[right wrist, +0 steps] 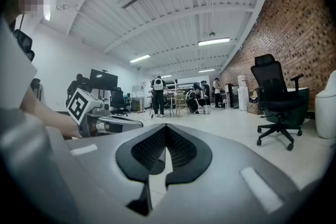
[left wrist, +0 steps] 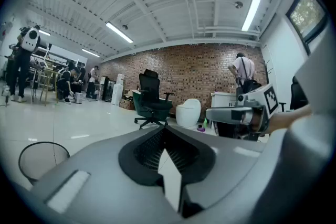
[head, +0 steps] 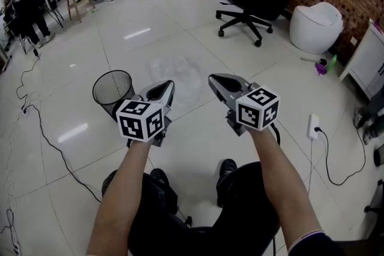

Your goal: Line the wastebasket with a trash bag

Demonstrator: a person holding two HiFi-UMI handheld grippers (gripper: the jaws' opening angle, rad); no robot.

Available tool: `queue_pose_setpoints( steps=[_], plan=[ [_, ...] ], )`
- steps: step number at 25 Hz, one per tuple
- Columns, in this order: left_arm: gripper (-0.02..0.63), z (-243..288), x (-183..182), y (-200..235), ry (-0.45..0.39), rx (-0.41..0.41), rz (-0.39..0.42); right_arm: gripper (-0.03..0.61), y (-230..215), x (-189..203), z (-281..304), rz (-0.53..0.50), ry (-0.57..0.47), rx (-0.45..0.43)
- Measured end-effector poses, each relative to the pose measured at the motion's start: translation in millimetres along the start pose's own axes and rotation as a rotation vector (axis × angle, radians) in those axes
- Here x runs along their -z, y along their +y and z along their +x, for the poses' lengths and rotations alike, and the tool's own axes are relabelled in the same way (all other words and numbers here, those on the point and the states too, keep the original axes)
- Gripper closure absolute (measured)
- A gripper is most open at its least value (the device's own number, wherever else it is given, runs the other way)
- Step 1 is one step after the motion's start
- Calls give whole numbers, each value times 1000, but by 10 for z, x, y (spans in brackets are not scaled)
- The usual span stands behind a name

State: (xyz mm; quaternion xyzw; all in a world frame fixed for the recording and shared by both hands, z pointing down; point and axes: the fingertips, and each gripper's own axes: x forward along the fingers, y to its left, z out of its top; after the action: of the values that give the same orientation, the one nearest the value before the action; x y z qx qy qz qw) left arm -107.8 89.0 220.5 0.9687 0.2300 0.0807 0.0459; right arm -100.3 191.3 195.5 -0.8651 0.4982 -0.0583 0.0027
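On floor ahead: mesh bin (head: 113, 90) upright, empty, just left of left gripper (head: 165, 89). Beyond, faint clear film, probably bag (head: 179, 74), apart from bin. Left and right gripper (head: 217, 80) closed on nothing. Bag likely light, limp, slippery: pinch edge near mouth.

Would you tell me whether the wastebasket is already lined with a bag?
Unlined: the black mesh wastebasket stands upright and bare, while a clear trash bag lies crumpled on the floor nearby.
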Motion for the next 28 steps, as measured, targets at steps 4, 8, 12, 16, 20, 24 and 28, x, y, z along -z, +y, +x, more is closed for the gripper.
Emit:
queue_pose_setpoints(
  steps=[4, 8, 12, 16, 20, 24, 28],
  plan=[
    [603, 42, -49, -17, 3, 2, 42, 578, -60, -12, 36, -22, 16, 9],
    [603, 86, -64, 56, 15, -8, 51, 578, -134, -49, 99, -20, 26, 6],
    [603, 114, -102, 169, 20, -22, 57, 578, -214, -62, 121, -33, 38, -5],
    [603, 207, -139, 201, 37, -31, 87, 578, -391, -76, 105, -42, 45, -5],
    [603, 380, -186, 162, 66, -33, 111, 578, -565, -124, 108, -57, 44, -26],
    [603, 558, -299, 163, 62, -26, 107, 577, -701, -129, 191, -77, 50, -45],
    [603, 707, -363, 255, 56, -23, 117, 577, -813, -123, 359, -82, 57, -51]
  ],
)
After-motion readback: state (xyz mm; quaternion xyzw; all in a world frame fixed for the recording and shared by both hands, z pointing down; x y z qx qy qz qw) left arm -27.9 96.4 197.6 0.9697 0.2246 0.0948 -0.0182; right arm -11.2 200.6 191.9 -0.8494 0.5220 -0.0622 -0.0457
